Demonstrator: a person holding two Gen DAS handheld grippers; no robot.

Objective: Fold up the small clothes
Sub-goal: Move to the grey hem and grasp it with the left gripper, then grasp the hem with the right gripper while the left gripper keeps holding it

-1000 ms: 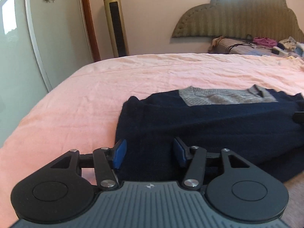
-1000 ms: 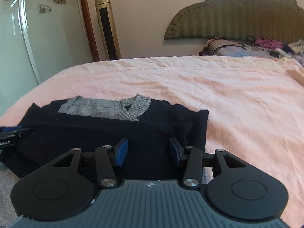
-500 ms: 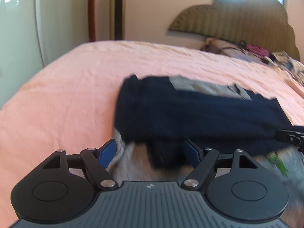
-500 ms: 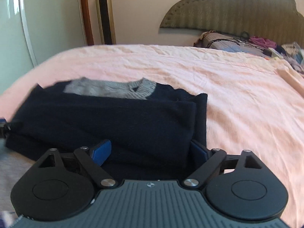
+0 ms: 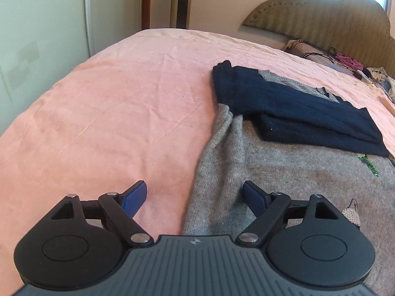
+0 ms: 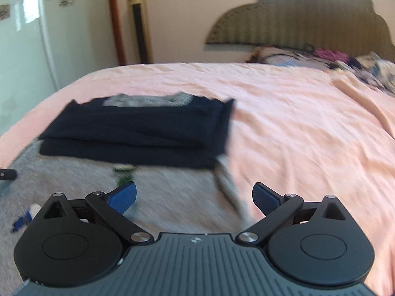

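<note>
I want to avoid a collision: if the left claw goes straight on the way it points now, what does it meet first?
Most likely the grey sweater on the pink bed sheet, near its left edge. The left claw is open and holds nothing. Depth is hard to judge here.

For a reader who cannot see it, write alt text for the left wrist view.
The open left gripper hovers over the edge of a grey sweater on a pink bedsheet, nothing between its jaws. The sweater's dark navy sleeves lie folded across it.

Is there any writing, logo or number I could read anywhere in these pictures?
No readable words or numbers.
Left gripper: small pale emblem on its ribbed grey housing, a mark, not letters.
Grey knitted sweater: green embroidery, too small to read.
</note>
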